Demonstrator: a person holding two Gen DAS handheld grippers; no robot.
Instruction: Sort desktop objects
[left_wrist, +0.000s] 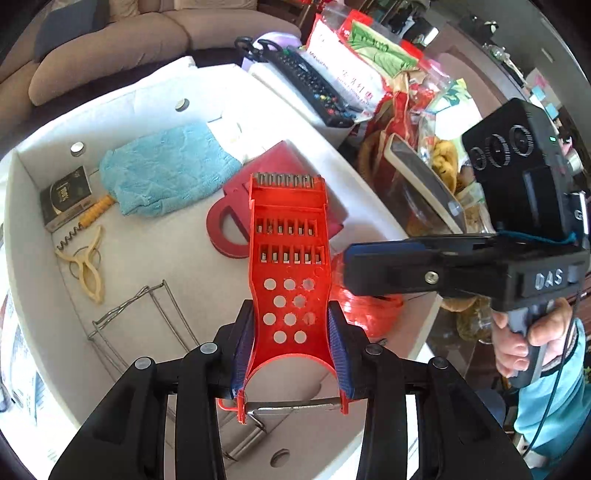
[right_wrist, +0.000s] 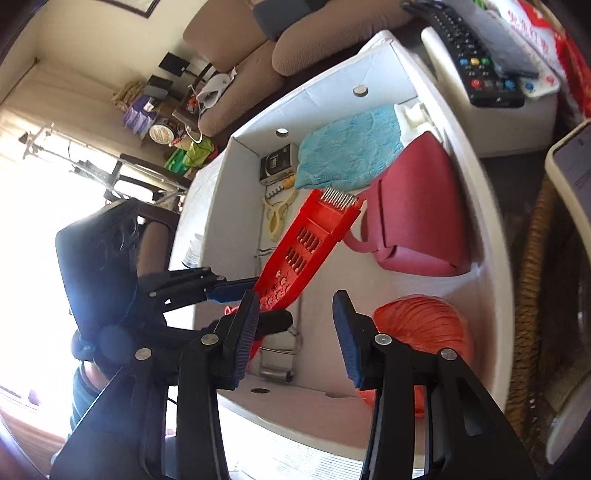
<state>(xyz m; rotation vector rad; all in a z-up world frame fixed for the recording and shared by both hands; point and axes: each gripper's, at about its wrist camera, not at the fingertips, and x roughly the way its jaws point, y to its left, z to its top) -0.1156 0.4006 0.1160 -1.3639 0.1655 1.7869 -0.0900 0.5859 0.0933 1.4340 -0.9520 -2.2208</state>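
My left gripper (left_wrist: 291, 347) is shut on a red plastic grater (left_wrist: 288, 254), holding it by its handle end above the white storage box (left_wrist: 44, 236). The grater also shows in the right wrist view (right_wrist: 310, 243), tilted over the box (right_wrist: 491, 236). My right gripper (right_wrist: 295, 328) is open and empty, just to the right of the grater; it shows in the left wrist view (left_wrist: 369, 266) with a hand on its handle. In the box lie a blue cloth (left_wrist: 166, 166), a dark red bag (left_wrist: 280, 173), an orange-red bundle (right_wrist: 424, 325), a corkscrew (left_wrist: 88, 218) and a small black box (left_wrist: 64, 195).
A wire rack (left_wrist: 147, 317) and a cream clip (left_wrist: 88, 269) lie in the box. Behind it are a black remote (left_wrist: 314, 88), snack bags (left_wrist: 365, 62) and a phone (left_wrist: 424, 177). A sofa (left_wrist: 110, 48) stands beyond.
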